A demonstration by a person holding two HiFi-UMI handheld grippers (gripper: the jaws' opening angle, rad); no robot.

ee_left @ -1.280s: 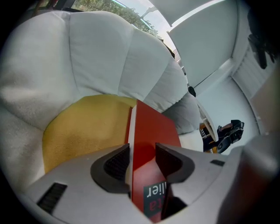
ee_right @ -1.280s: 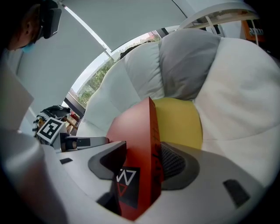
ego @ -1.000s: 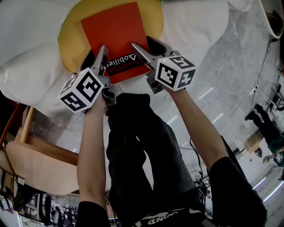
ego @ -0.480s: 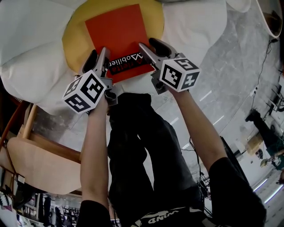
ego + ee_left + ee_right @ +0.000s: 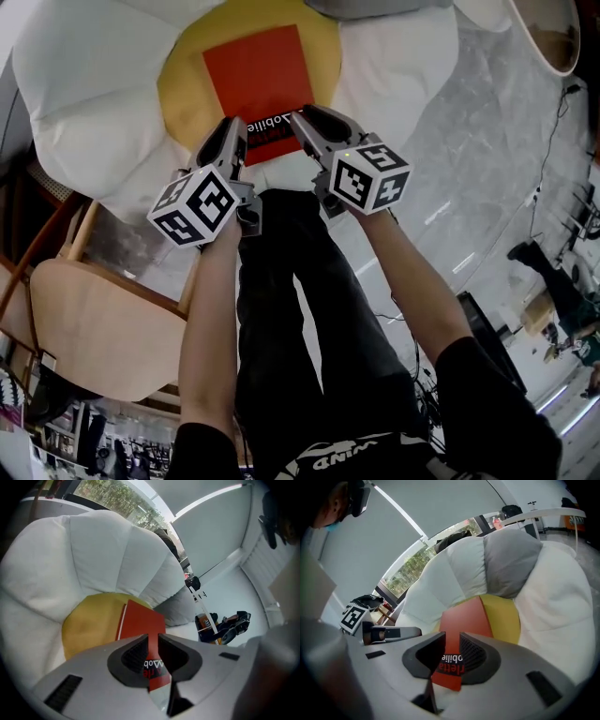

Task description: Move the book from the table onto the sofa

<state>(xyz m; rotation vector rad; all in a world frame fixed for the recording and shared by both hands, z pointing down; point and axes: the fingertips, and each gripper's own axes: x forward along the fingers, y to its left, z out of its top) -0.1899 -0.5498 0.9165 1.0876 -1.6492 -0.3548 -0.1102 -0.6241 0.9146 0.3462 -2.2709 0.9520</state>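
The red book (image 5: 258, 80) lies flat on the yellow middle cushion (image 5: 183, 89) of the white petal-shaped sofa (image 5: 89, 103). Both grippers hover just above its near, lettered edge. My left gripper (image 5: 234, 129) is at the book's left corner and my right gripper (image 5: 302, 118) at its right corner. Their jaws have just been closing and now stand a narrow gap apart with nothing between them. In the left gripper view the book (image 5: 140, 618) shows through the gap of the left gripper (image 5: 153, 638). The right gripper view shows the book (image 5: 466, 616) beyond the right gripper (image 5: 452, 638).
A wooden chair (image 5: 84, 328) stands at the lower left beside the sofa. Marble floor (image 5: 497, 141) runs along the right, with a white round table's rim (image 5: 562, 42) at the top right. The person's legs are below the grippers.
Both grippers have risen and drawn back from the book's near end, and their jaws have narrowed. The book stays lying on the yellow cushion.
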